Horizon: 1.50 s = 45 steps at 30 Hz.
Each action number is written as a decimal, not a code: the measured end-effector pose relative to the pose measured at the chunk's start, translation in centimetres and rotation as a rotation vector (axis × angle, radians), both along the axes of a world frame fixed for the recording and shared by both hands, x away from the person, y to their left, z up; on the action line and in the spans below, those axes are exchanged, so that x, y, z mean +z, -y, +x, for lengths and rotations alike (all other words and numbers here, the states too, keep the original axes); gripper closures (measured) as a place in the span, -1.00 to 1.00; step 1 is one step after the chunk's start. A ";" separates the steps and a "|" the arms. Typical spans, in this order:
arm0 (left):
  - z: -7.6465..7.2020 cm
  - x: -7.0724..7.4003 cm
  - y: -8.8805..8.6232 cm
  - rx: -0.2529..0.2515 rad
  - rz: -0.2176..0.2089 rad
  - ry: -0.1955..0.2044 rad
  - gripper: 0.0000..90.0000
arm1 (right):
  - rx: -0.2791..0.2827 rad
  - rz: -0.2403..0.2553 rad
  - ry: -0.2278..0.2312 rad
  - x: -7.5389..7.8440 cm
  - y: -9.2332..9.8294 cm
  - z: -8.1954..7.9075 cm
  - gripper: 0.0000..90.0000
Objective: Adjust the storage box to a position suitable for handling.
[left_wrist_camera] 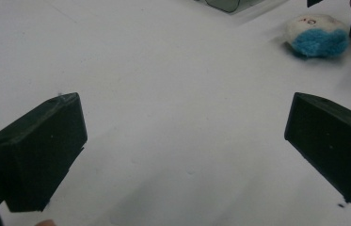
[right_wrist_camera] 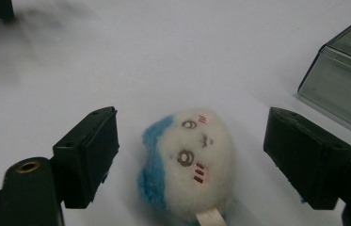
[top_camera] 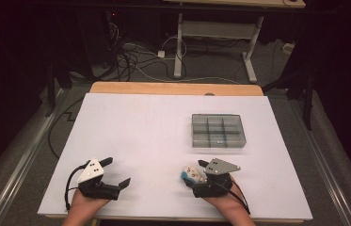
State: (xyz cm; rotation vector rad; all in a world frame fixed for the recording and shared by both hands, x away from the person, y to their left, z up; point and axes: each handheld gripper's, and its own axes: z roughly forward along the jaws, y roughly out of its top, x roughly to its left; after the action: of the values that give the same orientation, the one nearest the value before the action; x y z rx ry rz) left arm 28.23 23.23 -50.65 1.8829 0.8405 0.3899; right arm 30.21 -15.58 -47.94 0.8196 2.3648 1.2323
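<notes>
A small plush toy (top_camera: 191, 174), white with a blue side and a drawn face, lies on the white table sheet (top_camera: 140, 136) near the front edge. My right gripper (top_camera: 193, 175) is open, one jaw on each side of the toy, not touching it. In the right gripper view the toy (right_wrist_camera: 189, 162) rests face up between the spread jaws of that gripper (right_wrist_camera: 192, 125). My left gripper (top_camera: 115, 171) is open at the front left with nothing between its jaws. The left gripper view has that gripper (left_wrist_camera: 185, 117) over bare sheet, with the toy (left_wrist_camera: 316, 34) far off at the upper right.
A clear grey compartment box (top_camera: 219, 131) stands on the sheet beyond the right gripper, and its corner (right_wrist_camera: 347, 80) is close on the right in the right gripper view. A wooden table edge (top_camera: 173, 88) runs along the back. Cables and a desk frame lie on the floor beyond.
</notes>
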 end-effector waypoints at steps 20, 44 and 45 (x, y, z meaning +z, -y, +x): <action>0.6 0.0 0.0 0.002 0.003 -0.018 -1.00 | 0.017 -0.105 -0.072 -1.0 -0.9 0.8 0.12; 2.5 0.2 0.9 -0.037 0.013 -0.013 -1.00 | -0.181 -0.044 -0.068 0.2 8.3 -2.8 0.12; 2.4 0.2 1.0 -0.039 0.017 -0.010 -1.00 | -0.180 -0.043 -0.075 0.1 8.4 -2.7 0.11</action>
State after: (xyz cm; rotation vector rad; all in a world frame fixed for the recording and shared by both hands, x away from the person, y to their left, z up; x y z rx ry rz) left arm 30.68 22.27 -50.44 1.9156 0.8083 0.3649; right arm 27.48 -23.95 -47.85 1.0558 2.3075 1.0916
